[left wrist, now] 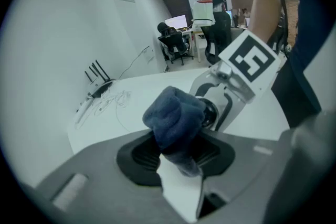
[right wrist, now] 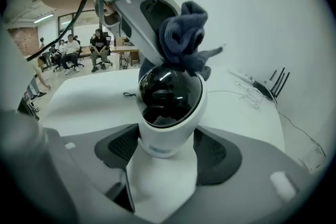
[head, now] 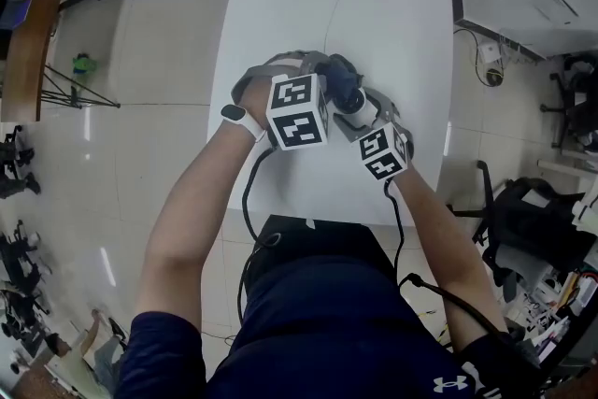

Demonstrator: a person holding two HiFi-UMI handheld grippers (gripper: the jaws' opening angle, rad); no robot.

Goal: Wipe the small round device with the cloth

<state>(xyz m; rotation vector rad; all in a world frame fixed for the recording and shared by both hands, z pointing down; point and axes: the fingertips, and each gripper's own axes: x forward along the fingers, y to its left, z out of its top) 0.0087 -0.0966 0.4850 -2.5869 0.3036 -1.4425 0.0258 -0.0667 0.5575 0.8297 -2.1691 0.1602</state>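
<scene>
While the right hand-held gripper (right wrist: 167, 148) stands with its jaws wide apart, their dark ribbed pads press on both sides of the small round device (right wrist: 169, 105) and hold it upright over the white tabletop (head: 308, 23). The device has a smooth white egg-shaped shell that narrows to a white foot seated between the pads. A glossy black dome covers its upper front, reflecting the room lights, with a dark inner assembly faintly visible behind it. A small grey label sits low on the white shell. The left hand-held gripper (left wrist: 176, 155) has its jaws drawn almost together on the cloth (left wrist: 173, 115), a dark blue fabric bunched into a thick rolled wad that projects beyond the jaw tips. In the right gripper view the wad lies against the top of the dome, at its upper right. In the head view both grippers meet close together near the tabletop's near edge.
</scene>
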